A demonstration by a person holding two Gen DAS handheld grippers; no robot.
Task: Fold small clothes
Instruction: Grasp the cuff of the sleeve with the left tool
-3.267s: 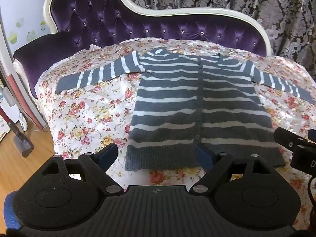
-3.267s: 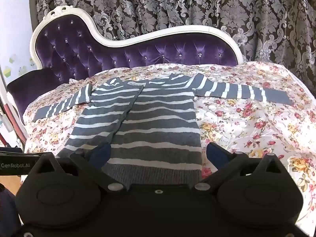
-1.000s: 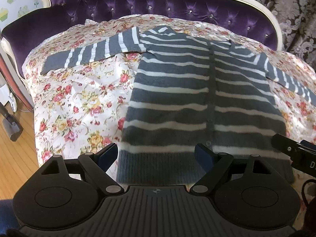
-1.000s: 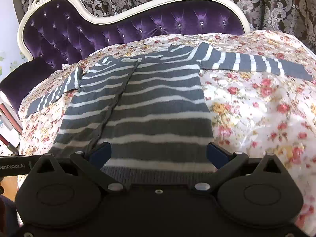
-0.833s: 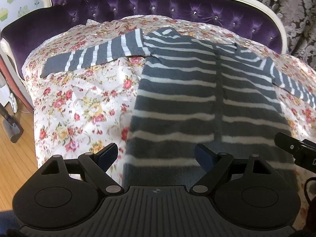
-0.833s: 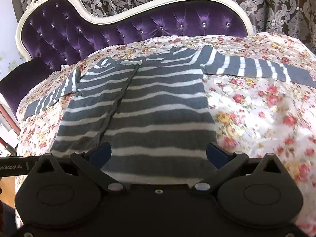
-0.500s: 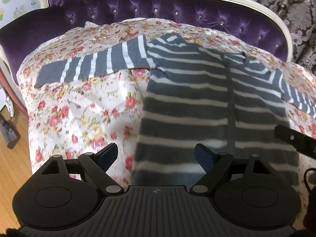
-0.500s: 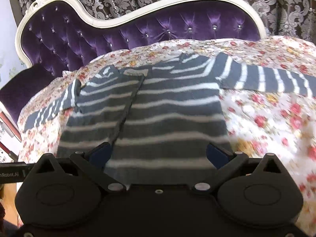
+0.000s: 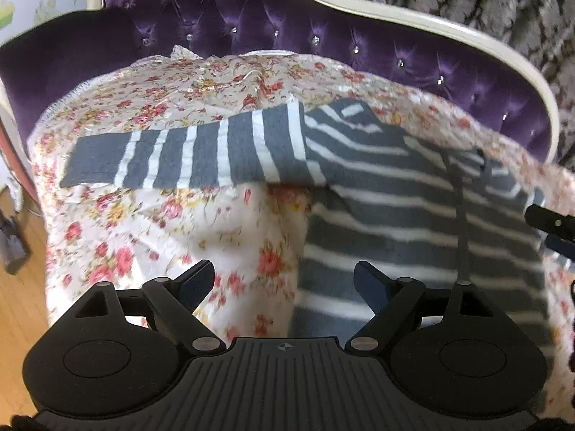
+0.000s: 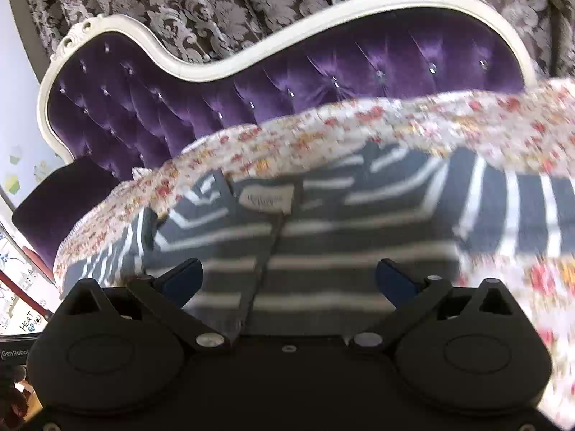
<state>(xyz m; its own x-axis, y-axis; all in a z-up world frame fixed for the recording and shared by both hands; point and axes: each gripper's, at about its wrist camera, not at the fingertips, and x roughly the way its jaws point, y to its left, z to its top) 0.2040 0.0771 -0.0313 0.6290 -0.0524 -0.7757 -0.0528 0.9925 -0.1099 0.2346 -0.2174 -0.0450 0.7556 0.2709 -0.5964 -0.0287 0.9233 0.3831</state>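
Grey cardigan with white stripes, lying flat and front-up on a floral cover, buttoned placket running down the middle. 1 sleeve stretched straight out sideways across the flowers, cuff near the cover's edge. Neck label visible in the right view, blurred, unreadable. Other sleeve reaching off toward the right border of that view.

Left claw released, jaws wide apart, nothing between them; poised above the cardigan's side edge, 1 finger over flowers, the other over the knit. Right claw also released and empty, spread over the chest, straddling the placket. Contact with the cloth: cannot tell.

Beyond the cover, a purple tufted sofa back with a white frame, then a patterned curtain. Wood floor at left.
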